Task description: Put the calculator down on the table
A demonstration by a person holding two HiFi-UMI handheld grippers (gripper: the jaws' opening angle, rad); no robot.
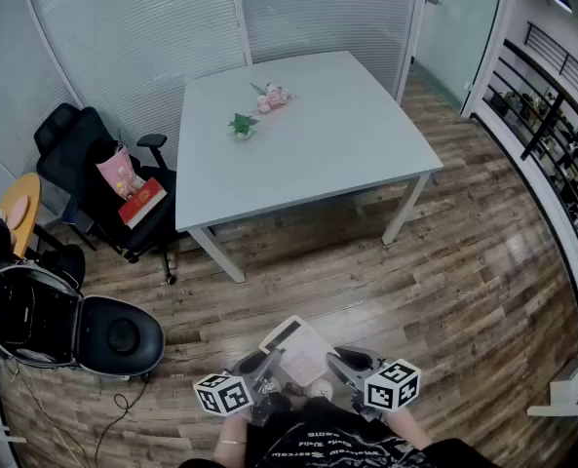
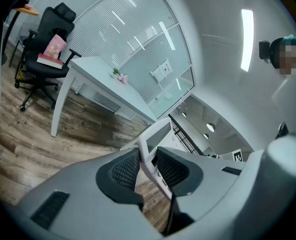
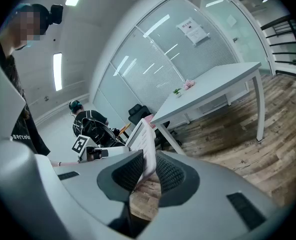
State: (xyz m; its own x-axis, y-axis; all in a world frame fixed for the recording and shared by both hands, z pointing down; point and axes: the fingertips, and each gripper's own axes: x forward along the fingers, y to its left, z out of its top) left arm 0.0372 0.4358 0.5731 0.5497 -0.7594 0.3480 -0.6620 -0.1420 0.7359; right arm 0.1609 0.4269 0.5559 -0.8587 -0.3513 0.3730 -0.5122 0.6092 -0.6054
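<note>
A white calculator (image 1: pixel 298 349) with a dark screen hangs over the wooden floor, close in front of the person. My left gripper (image 1: pixel 264 369) is shut on its left edge and my right gripper (image 1: pixel 339 367) on its right edge. In the left gripper view the calculator (image 2: pixel 155 139) stands on edge between the black ribbed pads (image 2: pixel 125 170). The right gripper view shows the calculator (image 3: pixel 142 144) pinched the same way between the pads (image 3: pixel 128 171). The white table (image 1: pixel 308 135) stands well ahead, apart from both grippers.
On the table sit a small green plant (image 1: pixel 241 125) and pink flowers (image 1: pixel 272 97). A black office chair (image 1: pixel 103 188) with a pink bag and a red book stands left of it. A round black seat (image 1: pixel 121 334) is near left. A dark railing (image 1: pixel 552 125) runs along the right.
</note>
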